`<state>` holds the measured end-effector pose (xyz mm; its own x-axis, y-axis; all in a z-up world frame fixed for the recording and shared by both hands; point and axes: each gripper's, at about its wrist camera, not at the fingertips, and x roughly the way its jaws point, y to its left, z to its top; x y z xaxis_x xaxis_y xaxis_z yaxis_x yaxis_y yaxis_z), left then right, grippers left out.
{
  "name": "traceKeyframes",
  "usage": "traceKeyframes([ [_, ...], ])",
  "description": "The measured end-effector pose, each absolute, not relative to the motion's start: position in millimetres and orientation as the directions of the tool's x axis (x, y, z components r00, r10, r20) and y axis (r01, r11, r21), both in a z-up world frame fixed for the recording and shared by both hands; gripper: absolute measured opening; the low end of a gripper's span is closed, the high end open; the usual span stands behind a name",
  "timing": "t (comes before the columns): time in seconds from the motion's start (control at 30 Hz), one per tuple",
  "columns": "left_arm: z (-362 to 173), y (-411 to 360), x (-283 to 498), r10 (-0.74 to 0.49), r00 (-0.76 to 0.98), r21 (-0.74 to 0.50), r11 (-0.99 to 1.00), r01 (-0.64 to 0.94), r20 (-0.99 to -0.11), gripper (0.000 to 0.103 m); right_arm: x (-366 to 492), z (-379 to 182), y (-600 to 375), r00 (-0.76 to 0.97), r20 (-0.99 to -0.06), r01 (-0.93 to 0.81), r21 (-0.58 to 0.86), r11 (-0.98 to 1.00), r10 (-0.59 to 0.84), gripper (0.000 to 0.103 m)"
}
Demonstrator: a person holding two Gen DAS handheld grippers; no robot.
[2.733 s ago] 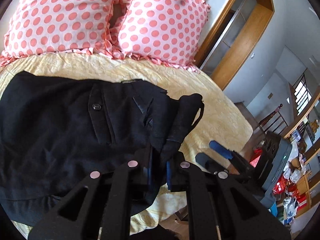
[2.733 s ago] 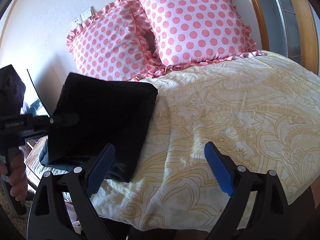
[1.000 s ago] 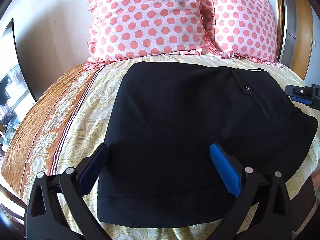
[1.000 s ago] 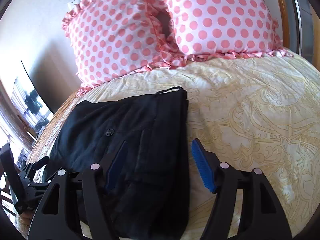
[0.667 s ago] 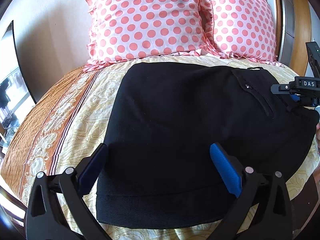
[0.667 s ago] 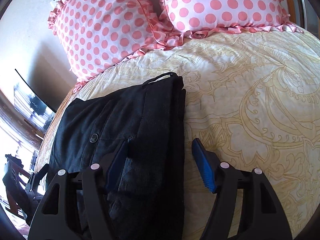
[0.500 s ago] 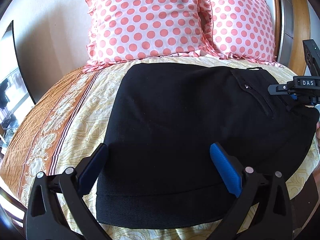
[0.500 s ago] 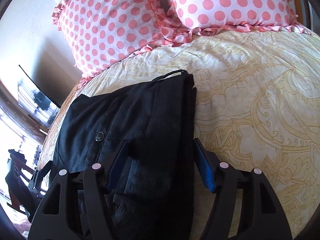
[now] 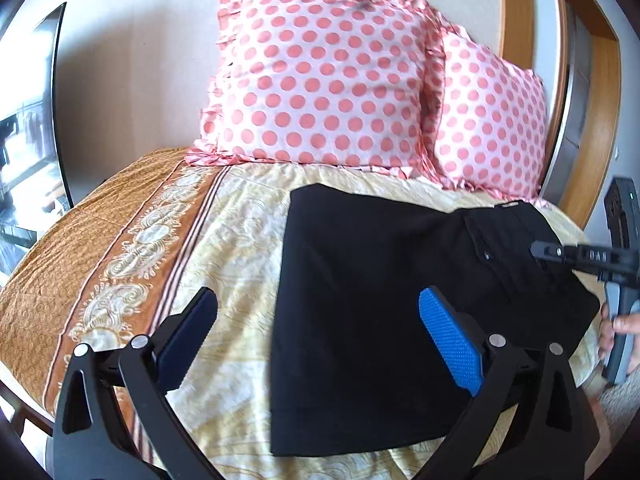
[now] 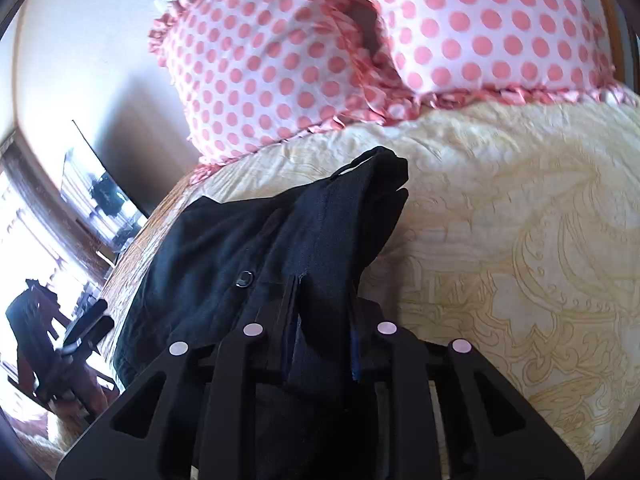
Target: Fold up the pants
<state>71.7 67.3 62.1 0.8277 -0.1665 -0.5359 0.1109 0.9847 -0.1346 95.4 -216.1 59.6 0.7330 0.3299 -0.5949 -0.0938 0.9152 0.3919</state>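
Observation:
Black pants (image 9: pixel 400 300) lie folded flat on the yellow bedspread (image 9: pixel 240 240), waistband to the right. My left gripper (image 9: pixel 320 336) hovers open above the near left edge of the pants, with only its right blue pad (image 9: pixel 448 344) over the cloth and nothing gripped. In the right wrist view the pants (image 10: pixel 260 248) bunch up at the waist side. The jaws of my right gripper (image 10: pixel 324 320) are closing there, and a thick fold of black fabric is pinched between them. The right gripper (image 9: pixel 580 258) also shows at the far right, held by a hand (image 9: pixel 620 324).
Two pink polka-dot pillows (image 9: pixel 320 80) lean against the wall at the head of the bed. An orange patterned border (image 9: pixel 100 260) runs down the bed's left side. A dark screen (image 10: pixel 100 196) stands left of the bed, and a wooden door frame (image 9: pixel 592 60) to the right.
The right gripper's jaws have closed from wide apart onto the waist edge of the pants. My left gripper has drawn back, up and to the left, still open, so the pants now sit further right.

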Motion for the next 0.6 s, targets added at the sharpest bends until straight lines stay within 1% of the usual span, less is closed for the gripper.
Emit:
traceKeyframes([
  [0.07,68,82,90,-0.201,0.801,-0.192,0.975,0.11,-0.564,0.101,96,61,-211,0.733,-0.596,-0.109,0.373,0.921,0.328,0.02],
  [0.13,69,90,112,-0.238,0.763,-0.229,0.966,0.12,-0.601,0.101,100,59,-213,0.729,-0.614,-0.085,0.358,0.93,0.302,0.02],
  [0.3,58,95,170,-0.35,0.618,-0.337,0.931,0.144,-0.703,0.099,110,42,-231,0.691,-0.646,-0.018,0.433,0.901,0.324,0.02],
  [0.37,49,93,189,-0.39,0.557,-0.381,0.914,0.139,-0.733,0.093,112,37,-237,0.678,-0.644,-0.011,0.473,0.881,0.354,0.02],
  [0.4,44,92,195,-0.381,0.538,-0.38,0.917,0.118,-0.752,0.092,113,36,-239,0.676,-0.64,-0.01,0.486,0.874,0.364,0.021],
  [0.5,32,96,213,-0.415,0.481,-0.431,0.898,0.082,-0.773,0.091,114,34,-241,0.669,-0.641,-0.011,0.498,0.867,0.376,0.023],
  [0.57,25,98,220,-0.474,0.437,-0.495,0.866,0.074,-0.764,0.089,116,31,-245,0.663,-0.641,0.0,0.516,0.856,0.387,0.026],
  [0.6,26,98,221,-0.473,0.446,-0.493,0.866,0.078,-0.76,0.089,117,29,-248,0.66,-0.638,0.007,0.534,0.846,0.397,0.028],
])
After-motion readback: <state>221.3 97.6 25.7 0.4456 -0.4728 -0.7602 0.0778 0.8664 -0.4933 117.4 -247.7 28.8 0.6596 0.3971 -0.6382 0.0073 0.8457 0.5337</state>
